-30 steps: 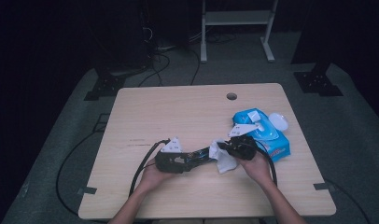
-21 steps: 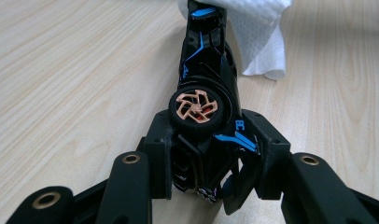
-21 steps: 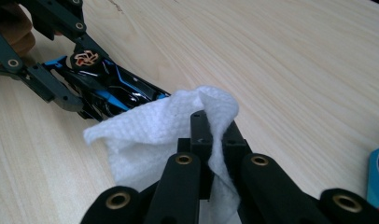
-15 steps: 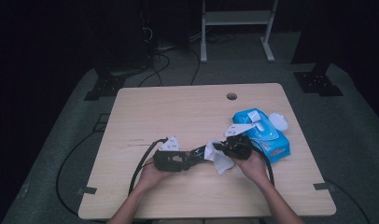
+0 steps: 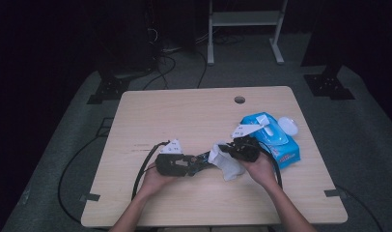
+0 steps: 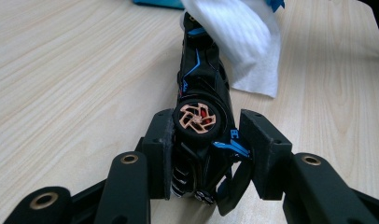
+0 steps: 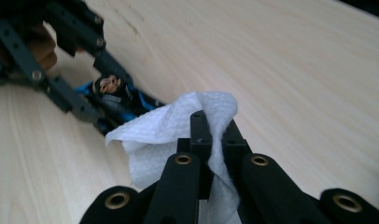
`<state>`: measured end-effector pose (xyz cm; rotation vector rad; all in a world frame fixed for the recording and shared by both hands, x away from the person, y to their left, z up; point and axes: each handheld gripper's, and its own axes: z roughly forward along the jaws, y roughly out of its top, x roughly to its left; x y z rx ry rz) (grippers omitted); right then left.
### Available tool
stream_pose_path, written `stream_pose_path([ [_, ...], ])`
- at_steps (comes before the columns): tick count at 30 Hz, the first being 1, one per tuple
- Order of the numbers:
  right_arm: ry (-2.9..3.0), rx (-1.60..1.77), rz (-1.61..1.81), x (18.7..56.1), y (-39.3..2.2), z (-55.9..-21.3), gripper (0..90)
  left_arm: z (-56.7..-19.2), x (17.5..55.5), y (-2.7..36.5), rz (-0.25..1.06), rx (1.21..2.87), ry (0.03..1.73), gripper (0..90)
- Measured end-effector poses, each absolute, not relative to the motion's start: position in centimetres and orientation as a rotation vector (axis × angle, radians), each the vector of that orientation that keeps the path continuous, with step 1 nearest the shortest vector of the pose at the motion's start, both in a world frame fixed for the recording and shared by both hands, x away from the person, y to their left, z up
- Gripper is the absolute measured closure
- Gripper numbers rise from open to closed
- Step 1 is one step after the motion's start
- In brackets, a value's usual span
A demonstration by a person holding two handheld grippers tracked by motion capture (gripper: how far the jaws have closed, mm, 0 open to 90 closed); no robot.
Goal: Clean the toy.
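Toy car (image 6: 200, 100), black with blue trim and a copper-spoked wheel, clamped across its rear end between the left gripper (image 6: 207, 156) fingers (image 6: 159, 154) and held low over the tabletop (image 5: 184, 116), turned on its side so that the wheel faces the left gripper view's camera. Long axis of the car running straight out from those fingers toward the right gripper (image 7: 211, 140), nose end farthest from the left hand (image 5: 153, 179). White wipe (image 7: 164, 135) pinched tight in the clenched right fingers (image 7: 199, 135), folded over their tips and hanging loose on either side. Seen from above, wipe (image 5: 225, 162) just right of the car (image 5: 201, 162) and draped over its nose; in the left gripper view, the same sheet (image 6: 246, 42) lying over the far end of the car's body, apparently touching it. Right hand (image 5: 259, 169) therefore the nearer one to the part being cleaned, left hand serving only as the holder. Judged as a wiping step in progress: next stroke most likely along the car's length, from the nose back toward the left fingers, so room for travel ends where those fingers grip the tail. Blue wipe pack (image 5: 273, 137) with its lid flipped open, behind the right gripper and well clear of the car. Risk worth noting: a hard drag along the axis could twist the car in its narrow hold.
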<state>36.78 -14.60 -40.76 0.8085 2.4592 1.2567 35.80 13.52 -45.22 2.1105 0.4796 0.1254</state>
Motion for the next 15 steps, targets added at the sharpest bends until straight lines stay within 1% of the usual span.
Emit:
stream_pose_path([
  [7, 2.51, 0.817, 1.226, 37.9, -13.5, -41.4, 86.9, -45.2, 35.7, 13.4, 0.139, 2.116, 0.447, 57.5],
  [9, 2.519, 0.817, 1.237, 37.9, -13.5, -41.9, 86.9, -45.2, 35.7, 13.4, 0.136, 2.115, 0.447, 57.5],
  [15, 2.529, 0.816, 1.249, 37.3, -13.9, -42.0, 87.0, -45.1, 35.7, 13.5, 0.099, 2.107, 0.463, 56.0],
])
